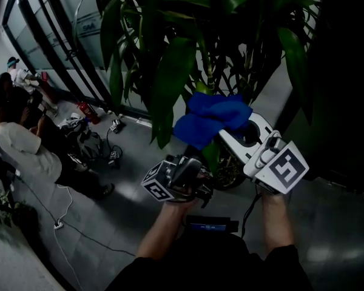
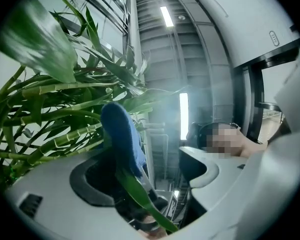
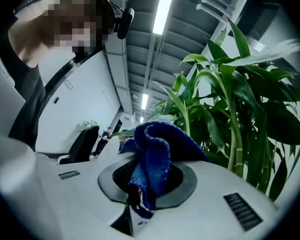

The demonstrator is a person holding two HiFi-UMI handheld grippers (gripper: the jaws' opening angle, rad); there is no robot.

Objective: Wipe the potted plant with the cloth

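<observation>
The right gripper [image 3: 145, 184] is pinching a bunched blue cloth [image 1: 211, 121] among the potted plant's [image 1: 170, 59] near leaves. The left gripper [image 2: 150, 174] is spread, with a narrow leaf [image 2: 140, 190] running between its jaws. The pot is lost in shadow.

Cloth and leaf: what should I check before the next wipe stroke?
1. Grip of right gripper on cloth: ok, clamped.
2. Opening of left gripper: ok, fingers apart.
3. Position of leaf: ok, it lies between the left fingers.
4. Contact of cloth with leaf: ok, it looks pressed on in the left gripper view.
5. Hold on leaf: not ok, nothing grips it.
6. Dust on leaf: cannot tell.
</observation>
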